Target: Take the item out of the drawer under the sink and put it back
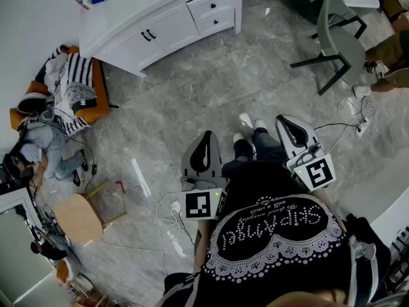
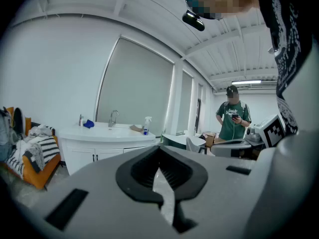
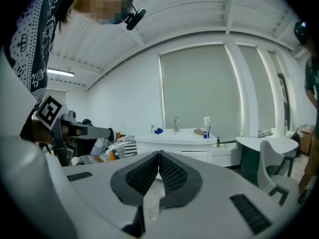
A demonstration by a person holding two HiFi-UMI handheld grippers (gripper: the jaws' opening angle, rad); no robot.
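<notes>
The white sink cabinet [image 1: 160, 24] stands across the room at the top of the head view, its two small drawers [image 1: 214, 11] and its doors closed. No item from the drawer shows. My left gripper [image 1: 206, 135] and right gripper [image 1: 286, 120] are held close to my body, pointing toward the cabinet, both shut with nothing between the jaws. The left gripper view has its closed jaw tips [image 2: 159, 152] below the distant cabinet [image 2: 99, 143] and faucet [image 2: 113, 117]. In the right gripper view, the closed tips [image 3: 159, 156] sit under the same cabinet [image 3: 182, 144].
Grey marble floor lies between me and the cabinet. An orange sofa [image 1: 77, 85] with clothes and a person [image 1: 45, 149] on the floor are at left, near a wooden stool [image 1: 80, 217]. A grey chair [image 1: 339, 40] stands at right. Cables [image 1: 169, 213] trail by my feet. A person in green [image 2: 232, 119] stands nearby.
</notes>
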